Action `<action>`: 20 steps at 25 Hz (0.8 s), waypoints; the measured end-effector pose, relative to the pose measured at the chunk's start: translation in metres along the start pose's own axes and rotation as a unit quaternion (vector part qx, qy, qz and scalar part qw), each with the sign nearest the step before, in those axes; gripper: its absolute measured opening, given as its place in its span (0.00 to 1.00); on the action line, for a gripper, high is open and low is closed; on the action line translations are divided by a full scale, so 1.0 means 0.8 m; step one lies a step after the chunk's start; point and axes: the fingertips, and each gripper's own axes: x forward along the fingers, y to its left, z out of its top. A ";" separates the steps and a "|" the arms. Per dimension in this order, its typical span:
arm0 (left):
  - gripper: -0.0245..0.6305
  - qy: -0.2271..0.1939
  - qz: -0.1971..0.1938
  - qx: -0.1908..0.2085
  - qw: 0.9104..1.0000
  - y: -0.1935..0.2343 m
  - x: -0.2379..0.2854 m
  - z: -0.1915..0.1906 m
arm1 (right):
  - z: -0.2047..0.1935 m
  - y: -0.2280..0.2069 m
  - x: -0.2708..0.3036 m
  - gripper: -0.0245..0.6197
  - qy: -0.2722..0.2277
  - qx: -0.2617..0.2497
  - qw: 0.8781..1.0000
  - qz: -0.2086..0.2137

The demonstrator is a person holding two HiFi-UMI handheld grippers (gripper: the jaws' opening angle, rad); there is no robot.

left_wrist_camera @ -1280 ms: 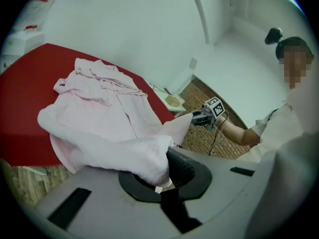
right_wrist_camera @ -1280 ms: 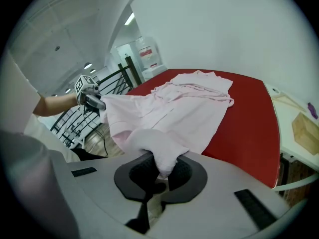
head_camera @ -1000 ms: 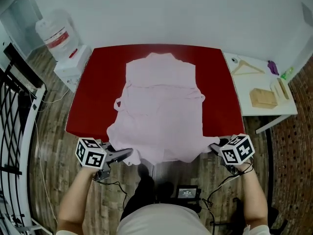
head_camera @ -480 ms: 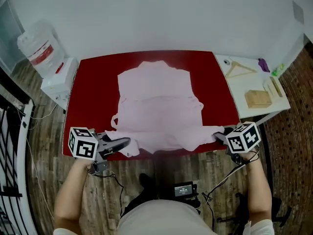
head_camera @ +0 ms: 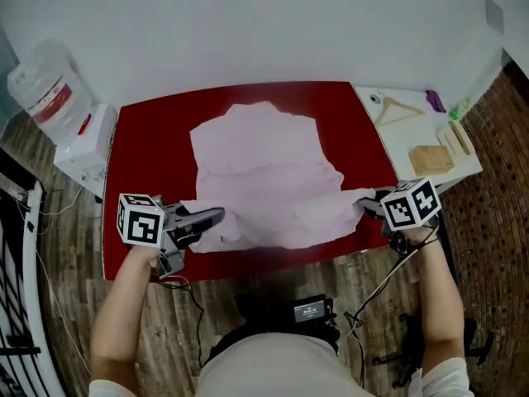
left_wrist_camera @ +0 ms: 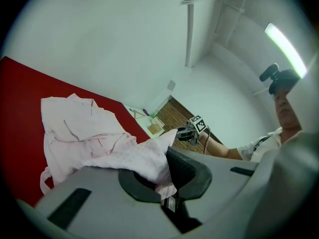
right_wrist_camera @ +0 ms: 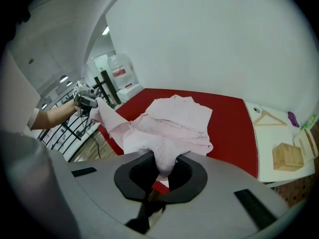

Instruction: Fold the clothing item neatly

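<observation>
So, both tongs are clamped shut on cloth: the left gripper (head_camera: 216, 216) pinches one near corner of the pink garment (head_camera: 260, 168) and the right gripper (head_camera: 364, 205) pinches the other. That near edge is held up off the red table (head_camera: 145, 139), and the rest lies spread flat on it toward the wall (head_camera: 248, 23). Only the head view gives the whole layout: wood floor (head_camera: 50, 246), plus a white side table (head_camera: 397, 143) on the right with a hanger (head_camera: 399, 110) and a wooden box (head_camera: 430, 158). Only the left gripper view gets the ceiling, with its light strip (left_wrist_camera: 285, 46) and the person (left_wrist_camera: 259, 146). The right gripper view adds a black rail (right_wrist_camera: 102, 91) past the table's left end. The water jug (head_camera: 41, 89) has a red label, but the print's too small to read.
</observation>
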 end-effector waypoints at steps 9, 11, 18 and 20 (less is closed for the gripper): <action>0.06 -0.016 0.008 -0.010 1.000 0.051 0.009 0.068 | 0.086 -0.047 0.025 0.07 -0.009 -0.002 1.000 0.013; 0.06 -0.020 0.016 -0.012 1.000 0.070 0.011 0.088 | 0.110 -0.063 0.036 0.07 -0.012 0.003 1.000 0.026; 0.06 -0.026 0.048 -0.014 0.998 0.099 0.017 0.112 | 0.141 -0.092 0.060 0.07 -0.019 -0.012 0.998 0.063; 0.06 -0.028 0.061 -0.023 0.997 0.122 0.022 0.131 | 0.160 -0.110 0.077 0.07 -0.016 -0.015 0.997 0.079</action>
